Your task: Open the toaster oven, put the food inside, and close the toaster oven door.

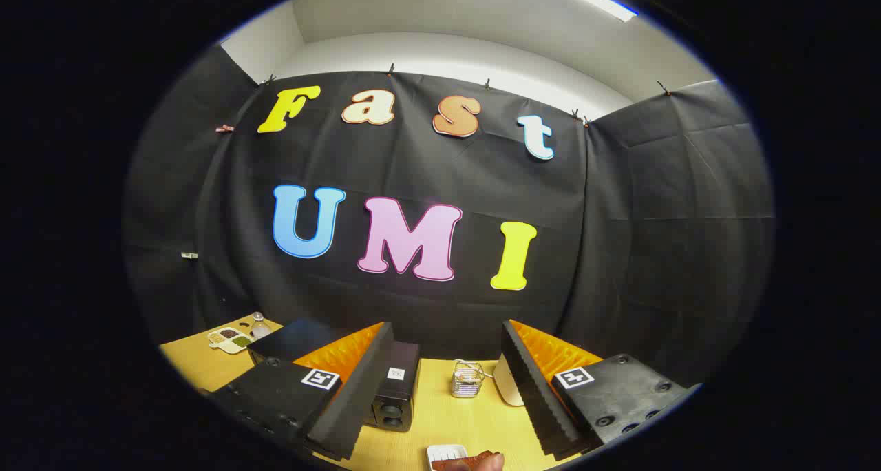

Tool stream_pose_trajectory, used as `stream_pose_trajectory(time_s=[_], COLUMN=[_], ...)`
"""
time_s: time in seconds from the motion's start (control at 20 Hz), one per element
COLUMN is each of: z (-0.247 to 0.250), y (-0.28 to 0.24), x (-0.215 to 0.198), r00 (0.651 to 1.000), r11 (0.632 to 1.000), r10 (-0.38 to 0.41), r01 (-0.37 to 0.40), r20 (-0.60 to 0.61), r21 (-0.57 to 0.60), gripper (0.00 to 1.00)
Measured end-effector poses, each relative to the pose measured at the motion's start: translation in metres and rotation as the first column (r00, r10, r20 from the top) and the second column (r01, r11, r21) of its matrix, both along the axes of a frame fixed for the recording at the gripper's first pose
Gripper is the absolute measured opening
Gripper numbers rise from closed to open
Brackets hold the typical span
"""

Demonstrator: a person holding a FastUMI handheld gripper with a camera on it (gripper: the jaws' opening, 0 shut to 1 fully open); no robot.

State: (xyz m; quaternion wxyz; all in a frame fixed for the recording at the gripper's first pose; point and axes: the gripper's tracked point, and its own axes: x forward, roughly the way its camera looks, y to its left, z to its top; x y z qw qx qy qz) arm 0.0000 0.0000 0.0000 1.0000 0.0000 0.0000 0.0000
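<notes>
The gripper [440, 381] hangs with its jaws spread wide and empty above the counter [475, 419], where a brown piece of food [468, 463] lies on a small white plate [446, 452] just below them, probably light and soft, best pinched gently by its sides.

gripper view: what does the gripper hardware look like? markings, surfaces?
The gripper has two wedge-shaped jaws with ridged, sawtooth inner faces. Each sits on a blocky mount with recessed screw holes and a square black-and-white fiducial tag on top. No cables visible. The jaws stand open.
</notes>
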Motion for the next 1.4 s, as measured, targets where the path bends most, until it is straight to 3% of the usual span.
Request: stream_pose_trajectory(time_s=[0.95,1.4], z=[-0.003,-0.005], y=[0.021,0.097], x=[0.000,0.012], r00=[1.000,0.999], r11=[1.000,0.998], r10=[0.000,0.049], r01=[0.000,-0.049], r20=[-0.008,-0.011], r21=[-0.009,0.035], gripper=[0.97,0.97])
